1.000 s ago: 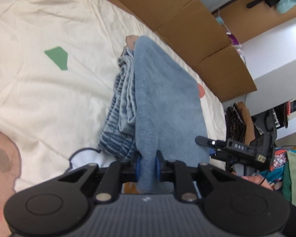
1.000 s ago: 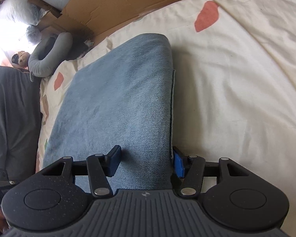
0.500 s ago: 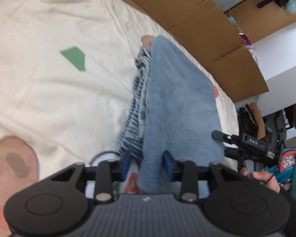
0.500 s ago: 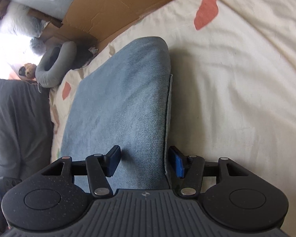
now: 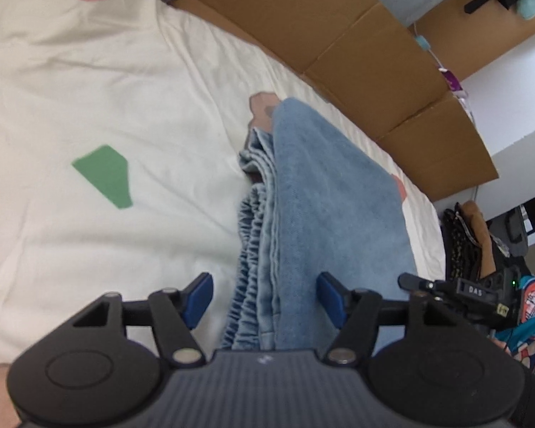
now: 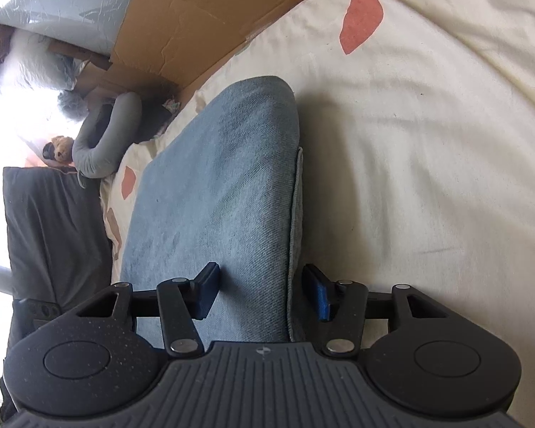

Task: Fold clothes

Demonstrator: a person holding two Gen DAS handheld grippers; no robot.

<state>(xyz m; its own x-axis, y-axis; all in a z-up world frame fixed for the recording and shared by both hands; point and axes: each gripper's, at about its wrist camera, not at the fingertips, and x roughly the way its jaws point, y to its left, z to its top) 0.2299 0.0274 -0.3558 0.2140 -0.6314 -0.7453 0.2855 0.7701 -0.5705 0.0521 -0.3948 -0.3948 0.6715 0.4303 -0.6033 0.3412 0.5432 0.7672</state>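
Since a second ago, we are letting go on the left: the left gripper [image 5: 264, 299], then pinched on the near edge of the jeans [image 5: 324, 214], is now standing with its jaws wide, the cloth lying loose between them. Our right gripper [image 6: 260, 292] is staying as it was, jaws wide on either side of the denim and not pressing it, though the left pad is sitting close against the fabric.

We are seeing the jeans as a folded stack on the bed [image 5: 89, 89], layers piled with the gathered waistband [image 5: 248, 249] showing along the left side and a smooth top panel running away from us toward the cardboard [image 5: 339, 35] at the far edge.

We judge the fold is being laid down and released. To do it well, we are drawing both grippers straight back and level, so no pad is dragging the top layer off the ones beneath, and we are checking that the edges are lining up.

Our gripper bodies are hiding the near end of the stack, so we cannot tell how neat it is. How many layers are in it is also hard to make out.
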